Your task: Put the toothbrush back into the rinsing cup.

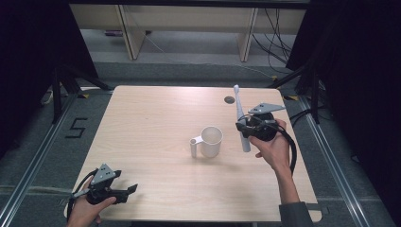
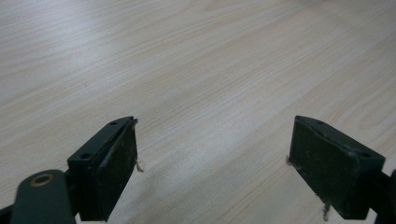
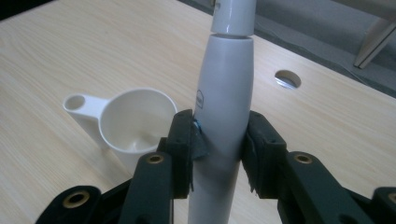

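A white electric toothbrush (image 1: pixel 241 119) stands nearly upright in my right gripper (image 1: pixel 247 127), to the right of a white cup (image 1: pixel 211 141) with a flat handle (image 1: pixel 195 146). In the right gripper view the jaws are shut on the toothbrush (image 3: pixel 224 107) body, and the cup (image 3: pixel 133 123) sits open and empty just to its left. My left gripper (image 1: pixel 127 191) rests low near the table's front left corner, held by a hand. In the left gripper view its gripper (image 2: pixel 212 163) is open over bare wood with nothing between the pads.
The light wooden table (image 1: pixel 156 118) has a round cable hole (image 1: pixel 229 100) near its far edge, also seen as the hole (image 3: pixel 287 79) behind the toothbrush. Desk legs and cables stand on the floor beyond. Dark curtains flank both sides.
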